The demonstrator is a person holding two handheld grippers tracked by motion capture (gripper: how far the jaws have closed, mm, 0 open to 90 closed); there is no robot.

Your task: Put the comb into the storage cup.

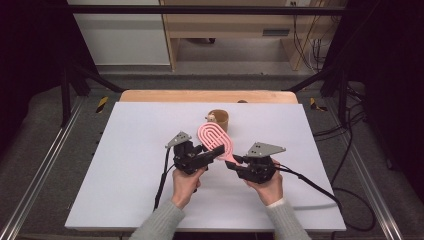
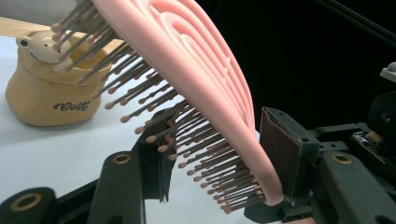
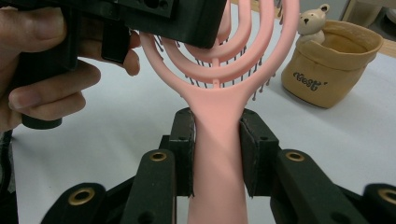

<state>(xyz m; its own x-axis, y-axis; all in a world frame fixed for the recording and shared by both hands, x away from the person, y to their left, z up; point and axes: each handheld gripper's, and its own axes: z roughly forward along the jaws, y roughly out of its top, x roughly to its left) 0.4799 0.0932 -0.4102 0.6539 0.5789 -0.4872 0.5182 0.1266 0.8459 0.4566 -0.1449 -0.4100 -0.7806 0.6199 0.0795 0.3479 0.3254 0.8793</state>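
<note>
Pink brush [image 1: 216,139] held above desk [image 1: 130,165] centre, well clear of edges. Right tongs [image 1: 231,161] clamp handle. Left tongs [image 1: 218,150] straddle head, one pad touching back, bristle side unclear. Tan pouch [image 1: 218,120] just beyond.

A pink hairbrush [image 2: 187,60] slants between the left gripper's [image 2: 212,163] two black jaws, bristles toward the left one. The right jaw's pad touches the brush's back edge. A tan pot [image 2: 49,95] with a small bear [image 2: 39,45] on its rim stands behind on the white table [image 2: 46,154].
</note>
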